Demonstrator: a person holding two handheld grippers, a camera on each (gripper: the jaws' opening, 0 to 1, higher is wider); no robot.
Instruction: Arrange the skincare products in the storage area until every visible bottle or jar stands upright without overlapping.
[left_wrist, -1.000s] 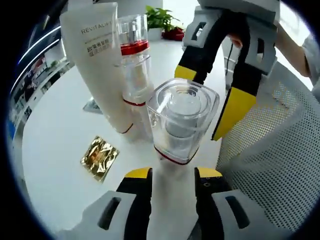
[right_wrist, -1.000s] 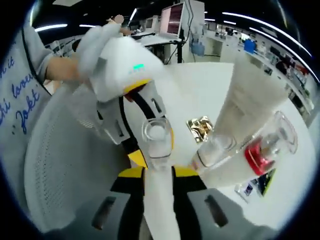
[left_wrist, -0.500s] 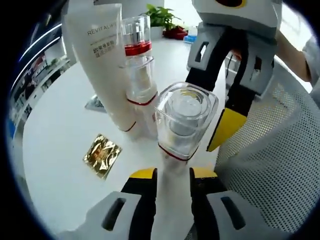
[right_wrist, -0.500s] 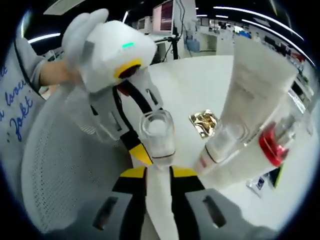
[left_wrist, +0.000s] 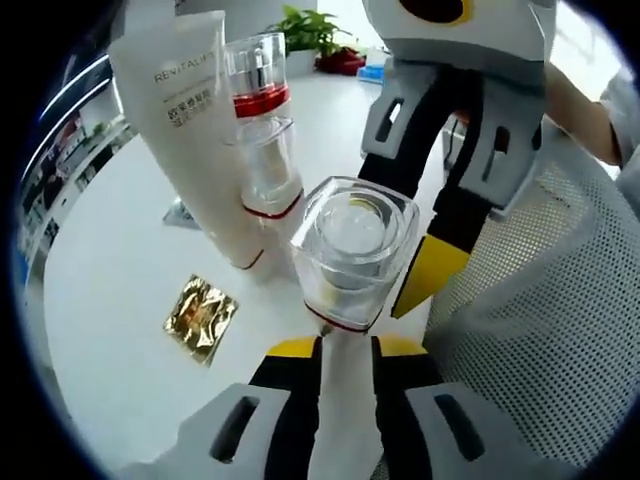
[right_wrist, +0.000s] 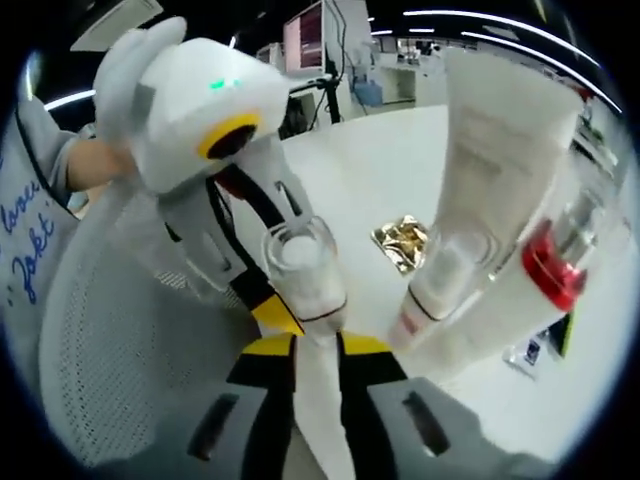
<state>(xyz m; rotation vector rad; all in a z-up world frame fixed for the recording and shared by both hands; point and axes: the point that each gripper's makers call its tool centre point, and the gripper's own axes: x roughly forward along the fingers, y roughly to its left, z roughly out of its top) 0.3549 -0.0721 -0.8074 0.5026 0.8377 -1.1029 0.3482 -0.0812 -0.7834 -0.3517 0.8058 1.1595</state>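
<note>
Your clear-capped bottle (left_wrist: 352, 250) sits centre frame in the left gripper view, long axis running up from your left gripper (left_wrist: 346, 350), cap toward the camera's far side; jaws clenched on its white body. Your right gripper (right_wrist: 316, 345) is clamped on the same bottle (right_wrist: 302, 272) from the other side. Just upper left stand the white tube (left_wrist: 205, 130) and red-banded pump bottle (left_wrist: 258, 120), close together. Gold sachet (left_wrist: 200, 317) lower left on the white table (left_wrist: 100, 290), with open surface around it. White mesh (left_wrist: 520, 330) crowds the right edge
</note>
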